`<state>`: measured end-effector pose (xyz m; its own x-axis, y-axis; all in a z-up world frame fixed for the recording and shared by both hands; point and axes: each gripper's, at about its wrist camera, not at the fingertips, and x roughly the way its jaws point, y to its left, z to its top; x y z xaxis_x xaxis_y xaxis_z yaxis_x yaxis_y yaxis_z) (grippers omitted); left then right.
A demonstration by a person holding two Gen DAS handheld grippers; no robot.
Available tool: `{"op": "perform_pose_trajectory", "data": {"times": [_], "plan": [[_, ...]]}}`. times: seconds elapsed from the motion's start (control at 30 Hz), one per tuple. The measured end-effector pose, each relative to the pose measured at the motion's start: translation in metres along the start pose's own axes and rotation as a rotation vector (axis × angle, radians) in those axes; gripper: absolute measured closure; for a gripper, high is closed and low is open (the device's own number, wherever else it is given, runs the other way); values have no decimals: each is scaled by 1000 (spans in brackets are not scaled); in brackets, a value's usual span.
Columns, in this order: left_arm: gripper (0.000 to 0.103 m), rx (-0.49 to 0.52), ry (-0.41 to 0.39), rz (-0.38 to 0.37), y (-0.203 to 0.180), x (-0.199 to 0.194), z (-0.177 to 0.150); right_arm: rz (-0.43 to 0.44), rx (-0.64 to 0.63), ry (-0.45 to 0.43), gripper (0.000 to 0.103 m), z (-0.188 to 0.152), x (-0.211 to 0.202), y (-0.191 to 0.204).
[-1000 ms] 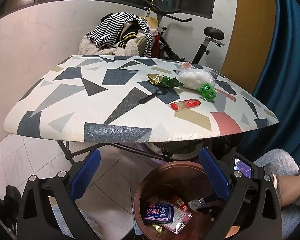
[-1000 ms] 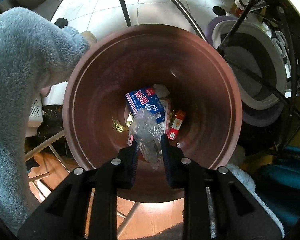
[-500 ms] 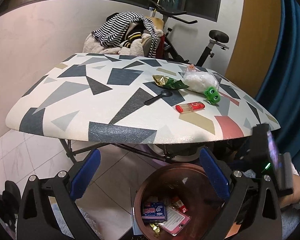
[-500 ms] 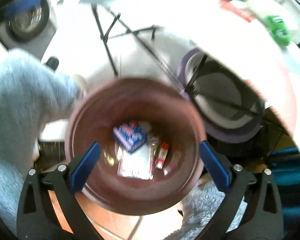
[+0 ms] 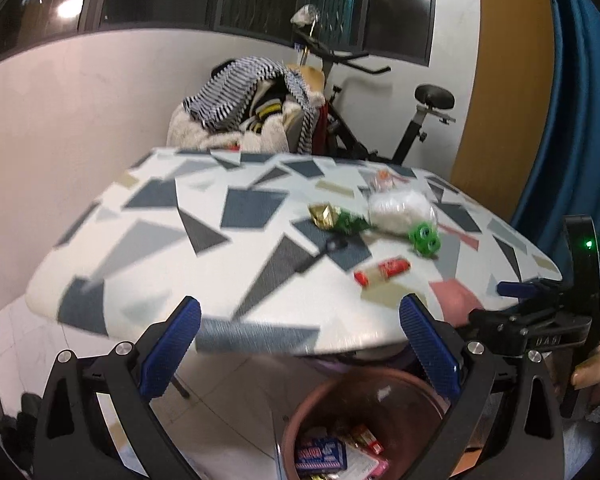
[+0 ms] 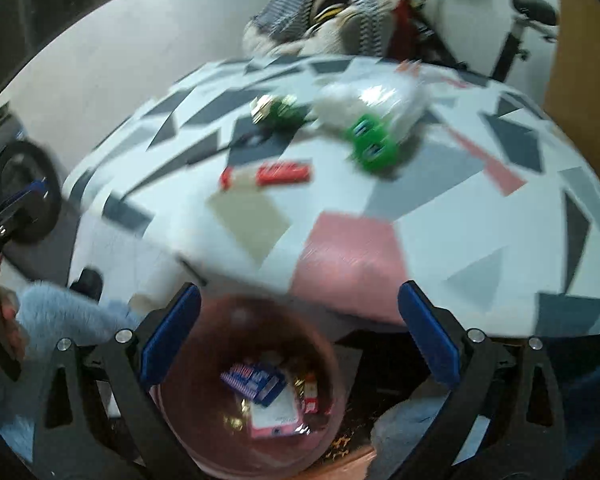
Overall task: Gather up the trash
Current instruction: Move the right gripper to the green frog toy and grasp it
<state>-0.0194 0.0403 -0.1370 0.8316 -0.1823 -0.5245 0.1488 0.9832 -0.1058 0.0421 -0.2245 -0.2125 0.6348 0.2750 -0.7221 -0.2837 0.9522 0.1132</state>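
A brown bin [image 5: 364, 412] stands on the floor under the table's near edge and holds several wrappers [image 6: 260, 384]. On the patterned table [image 5: 228, 240] lie a red wrapper [image 5: 382, 271], a green-gold wrapper [image 5: 334, 218], a white plastic bag [image 5: 400, 210], a green toy [image 5: 423, 238] and a black spoon [image 5: 320, 254]. My left gripper [image 5: 298, 350] is open and empty, low in front of the table. My right gripper [image 6: 298, 344] is open and empty above the bin [image 6: 256, 384], facing the table [image 6: 440, 208]; it also shows in the left wrist view [image 5: 540, 312].
A chair piled with striped clothes [image 5: 252, 104] and an exercise bike [image 5: 380, 120] stand behind the table. A blue curtain [image 5: 580, 100] hangs at the right. A fuzzy blue sleeve [image 6: 60, 316] is beside the bin.
My right gripper opened and dropped the clear plastic wrapper into the bin, then rose and tilted up toward the table. My left gripper lifted slightly.
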Motion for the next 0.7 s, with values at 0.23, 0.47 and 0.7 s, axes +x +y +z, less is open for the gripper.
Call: {"op": "perform_pose_trajectory", "data": {"times": [0.23,0.47,0.7], "plan": [[6,-3,-81,12,7,-12,42,-8,12,-134,6,32,-31,-14],[6,8,-149,13,11,-18,76,10,-28,-258,6,65,-56,-18],[6,31,-155,7,12,-9,98,15,-34,-304,6,85,-56,-20]]}}
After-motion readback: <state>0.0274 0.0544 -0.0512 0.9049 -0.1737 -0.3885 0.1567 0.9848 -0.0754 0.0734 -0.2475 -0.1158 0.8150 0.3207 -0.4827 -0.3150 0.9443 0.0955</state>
